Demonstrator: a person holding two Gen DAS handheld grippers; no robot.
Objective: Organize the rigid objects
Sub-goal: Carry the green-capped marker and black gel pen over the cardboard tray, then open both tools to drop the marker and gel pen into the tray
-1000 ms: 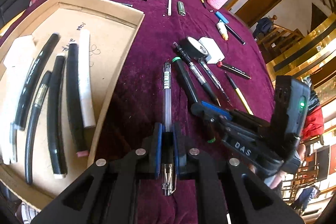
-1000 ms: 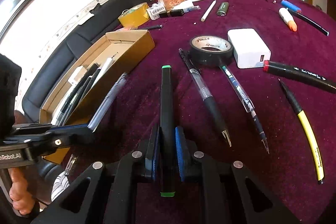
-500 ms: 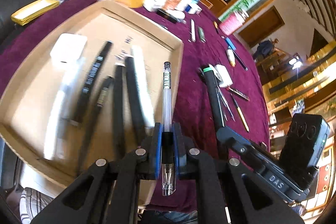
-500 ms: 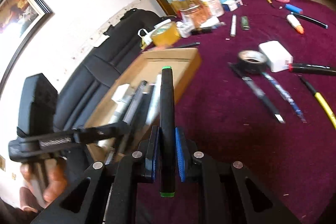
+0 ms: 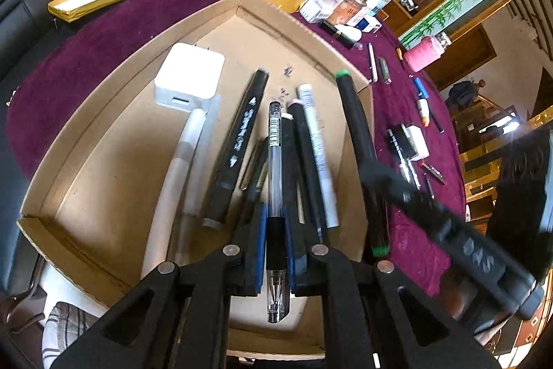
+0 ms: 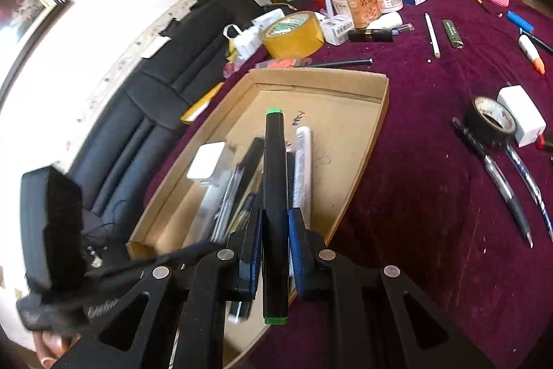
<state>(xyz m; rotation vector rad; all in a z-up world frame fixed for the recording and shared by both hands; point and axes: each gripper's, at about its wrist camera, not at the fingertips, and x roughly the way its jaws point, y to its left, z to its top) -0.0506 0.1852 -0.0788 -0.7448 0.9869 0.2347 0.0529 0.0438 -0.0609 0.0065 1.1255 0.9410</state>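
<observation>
Landmark: the cardboard tray (image 5: 114,134) on the purple tablecloth (image 6: 432,196).

Left gripper (image 5: 275,251): jaws clenched on a clear gel pen (image 5: 275,161), gripped at its black rubber sleeve. The pen lies along the line of the fingers, tip toward the camera, cap end out over the tray's middle. The gripper is held above the tray's near end.

Right gripper (image 6: 275,244): jaws clamped on a black marker with green ends (image 6: 275,196), held about mid-body. The marker points out over the tray interior. In the left wrist view the same marker (image 5: 356,140) sits over the tray's right wall, with the right gripper body blurred beside it.

Inside the tray: a white charger block (image 5: 189,80) toward the far left corner; a translucent white tube (image 5: 179,175) below it; a black marker with white lettering (image 5: 238,140) to its right; several more dark pens (image 5: 300,154) and a white pen (image 5: 316,140) lying roughly parallel along the tray's length. Whether they touch one another cannot be told everywhere.

Outside the tray, on the cloth: a roll of yellow tape (image 6: 293,33) just beyond the far wall; a black tape roll (image 6: 490,120) and a second white charger (image 6: 523,114), touching, well off the right wall; two pens (image 6: 497,182) near that roll.

A thumb (image 6: 52,343) shows at the lower left under the left gripper's handle.
</observation>
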